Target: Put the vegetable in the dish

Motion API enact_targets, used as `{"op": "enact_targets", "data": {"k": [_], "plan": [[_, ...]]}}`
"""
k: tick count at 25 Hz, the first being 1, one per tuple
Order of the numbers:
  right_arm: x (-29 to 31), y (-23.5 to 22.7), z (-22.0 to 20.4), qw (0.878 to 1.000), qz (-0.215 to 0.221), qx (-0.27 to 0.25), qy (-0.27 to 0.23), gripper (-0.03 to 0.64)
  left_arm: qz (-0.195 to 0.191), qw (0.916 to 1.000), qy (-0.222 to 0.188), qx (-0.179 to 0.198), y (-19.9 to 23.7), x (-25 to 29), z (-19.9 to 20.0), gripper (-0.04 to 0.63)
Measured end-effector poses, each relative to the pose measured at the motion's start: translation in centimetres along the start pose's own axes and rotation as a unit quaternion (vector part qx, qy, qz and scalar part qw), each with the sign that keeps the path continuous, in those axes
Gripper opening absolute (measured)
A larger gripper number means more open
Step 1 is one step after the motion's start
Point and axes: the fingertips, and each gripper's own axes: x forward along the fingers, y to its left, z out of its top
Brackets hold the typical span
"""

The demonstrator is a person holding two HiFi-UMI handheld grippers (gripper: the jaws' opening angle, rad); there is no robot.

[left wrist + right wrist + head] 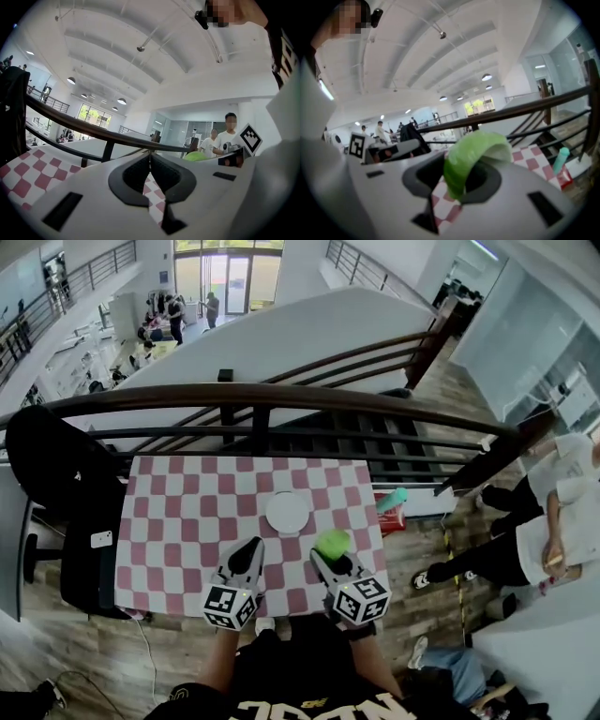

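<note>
While the green vegetable (332, 542) is clamped in the jaws of the right gripper (328, 561) near the white dish (287, 514), the left gripper (251, 547) is seen shut and empty.

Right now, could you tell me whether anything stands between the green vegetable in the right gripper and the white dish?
Nothing visible does. The right gripper holds the vegetable just short of the dish, with only bare checkered tablecloth between them. The left gripper, shut and empty, sits off to the side of that path.
</note>
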Motion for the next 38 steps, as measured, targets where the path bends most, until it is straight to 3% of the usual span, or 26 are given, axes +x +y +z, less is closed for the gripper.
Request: {"op": "enact_targets", "data": {"k": [9, 15, 17, 21, 24, 26, 28, 31, 34, 38], "plan": [[4.5, -3.9, -2.5, 0.999, 0.019, 0.016, 0.042, 0.114, 0.02, 0.9989, 0.042, 0.008, 2.9, 3.4, -3.3, 0.028], [7.5, -6.5, -5.1, 0.992, 0.077, 0.036, 0.093, 0.114, 0.029, 0.9956, 0.087, 0.02, 5.3, 5.9, -5.0, 0.028], [8.4, -7.3, -5.2, 0.989, 0.094, 0.034, 0.107, 0.114, 0.015, 0.9943, 0.102, 0.03, 5.7, 7.0, -5.0, 0.029], [10.3, -8.1, -4.0, 0.976, 0.172, 0.073, 0.11, 0.114, -0.025, 0.9863, 0.152, 0.058, 6.3, 9.2, -5.9, 0.029], [11.5, -8.4, -3.3, 0.952, 0.261, 0.131, 0.091, 0.112, -0.077, 0.9776, 0.175, 0.088, 5.6, 10.9, -6.6, 0.031], [12.5, -8.7, -3.4, 0.935, 0.307, 0.15, 0.096, 0.112, -0.124, 0.9657, 0.198, 0.112, 4.8, 12.2, -7.5, 0.041], [13.2, -8.5, -4.0, 0.92, 0.343, 0.152, 0.11, 0.112, -0.185, 0.9448, 0.238, 0.128, 3.5, 13.0, -9.1, 0.069], [13.7, -7.6, -4.9, 0.896, 0.396, 0.159, 0.12, 0.112, -0.264, 0.9065, 0.293, 0.15, 1.5, 13.5, -11.9, 0.245], [13.9, -6.3, -5.2, 0.87, 0.449, 0.163, 0.124, 0.112, -0.3, 0.8773, 0.327, 0.182, 1.2, 13.8, -14.6, 0.389], [13.8, -4.9, -5.3, 0.834, 0.512, 0.164, 0.125, 0.112, -0.33, 0.8545, 0.343, 0.207, 1.0, 14.1, -16.6, 0.462]]}}
